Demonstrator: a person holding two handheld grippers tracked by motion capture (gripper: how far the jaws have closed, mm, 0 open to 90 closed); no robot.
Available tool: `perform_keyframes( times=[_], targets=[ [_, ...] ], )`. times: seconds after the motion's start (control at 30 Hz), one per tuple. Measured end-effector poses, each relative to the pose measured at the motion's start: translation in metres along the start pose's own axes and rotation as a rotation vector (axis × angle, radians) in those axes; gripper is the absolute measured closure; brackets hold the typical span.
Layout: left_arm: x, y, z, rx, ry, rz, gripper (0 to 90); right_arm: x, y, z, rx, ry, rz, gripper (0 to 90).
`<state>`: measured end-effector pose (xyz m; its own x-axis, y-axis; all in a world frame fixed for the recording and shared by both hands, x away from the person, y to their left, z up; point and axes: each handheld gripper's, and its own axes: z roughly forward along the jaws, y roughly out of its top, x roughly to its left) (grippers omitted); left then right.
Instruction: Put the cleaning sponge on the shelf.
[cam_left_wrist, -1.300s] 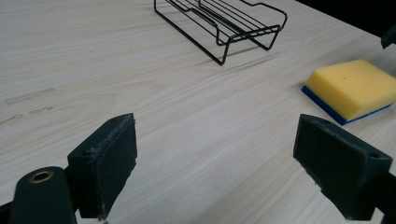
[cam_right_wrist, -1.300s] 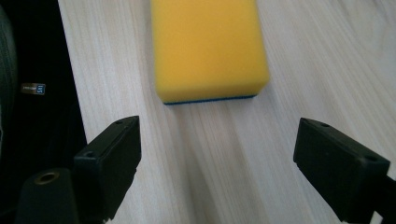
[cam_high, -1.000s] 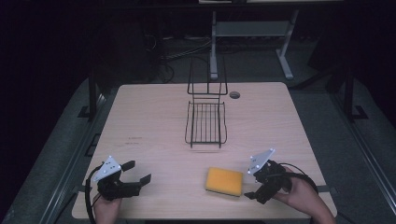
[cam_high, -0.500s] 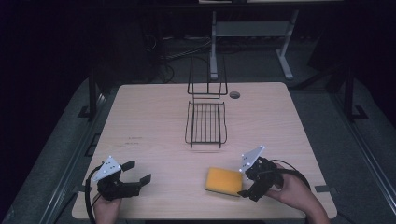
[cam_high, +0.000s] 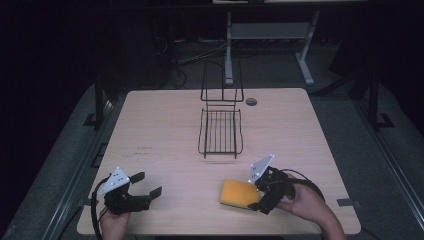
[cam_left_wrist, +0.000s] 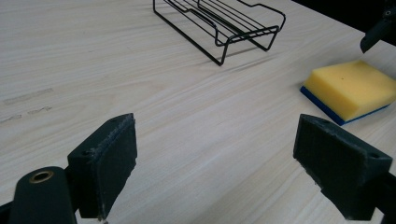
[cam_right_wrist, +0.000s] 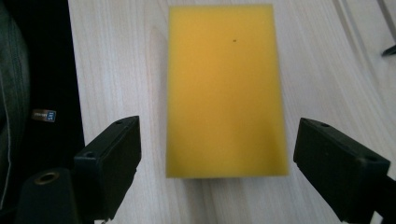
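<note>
My right tool (cam_right_wrist: 219, 186) hangs wide open over the sponge (cam_right_wrist: 225, 88) near the desk's (cam_high: 165, 120) right edge; I should straddle both long sides, probably lower, then squeeze.

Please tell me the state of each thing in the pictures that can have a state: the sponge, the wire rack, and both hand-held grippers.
Sponge: flat on the table, yellow side up, not gripped.
Wire rack: on the table, empty.
Right hand-held gripper: open, jaws either side of the sponge's near end, not closed on it.
Left hand-held gripper: open, holding nothing, apart from the sponge.
</note>
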<state>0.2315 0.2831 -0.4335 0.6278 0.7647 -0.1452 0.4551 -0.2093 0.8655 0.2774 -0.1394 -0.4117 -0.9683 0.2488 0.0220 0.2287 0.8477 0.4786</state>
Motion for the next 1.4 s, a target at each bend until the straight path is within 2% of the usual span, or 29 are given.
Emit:
perform_keyframes(
  times=[0.27, 0.6, 1.0, 1.1, 1.4],
  targets=[
    [0.0, 0.0, 0.0, -0.002, -0.001, -0.001, 12.8, -0.001, 0.016, 0.004, 0.008, 0.012, -0.023, 14.9],
    [0.001, 0.0, 0.0, -0.003, -0.002, -0.001, 12.8, -0.004, 0.024, 0.014, 0.023, 0.03, -0.026, 14.4],
    [0.0, 0.0, 0.0, -0.004, -0.003, -0.003, 12.8, -0.008, 0.026, 0.024, 0.047, 0.032, -0.019, 14.2],
    [0.001, 0.0, -0.001, -0.004, -0.003, -0.003, 12.8, -0.01, 0.026, 0.028, 0.044, 0.049, -0.011, 14.2],
    [0.0, 0.0, 0.0, -0.003, -0.005, -0.003, 12.8, -0.011, 0.026, 0.035, 0.057, 0.054, -0.01, 14.2]
  ],
)
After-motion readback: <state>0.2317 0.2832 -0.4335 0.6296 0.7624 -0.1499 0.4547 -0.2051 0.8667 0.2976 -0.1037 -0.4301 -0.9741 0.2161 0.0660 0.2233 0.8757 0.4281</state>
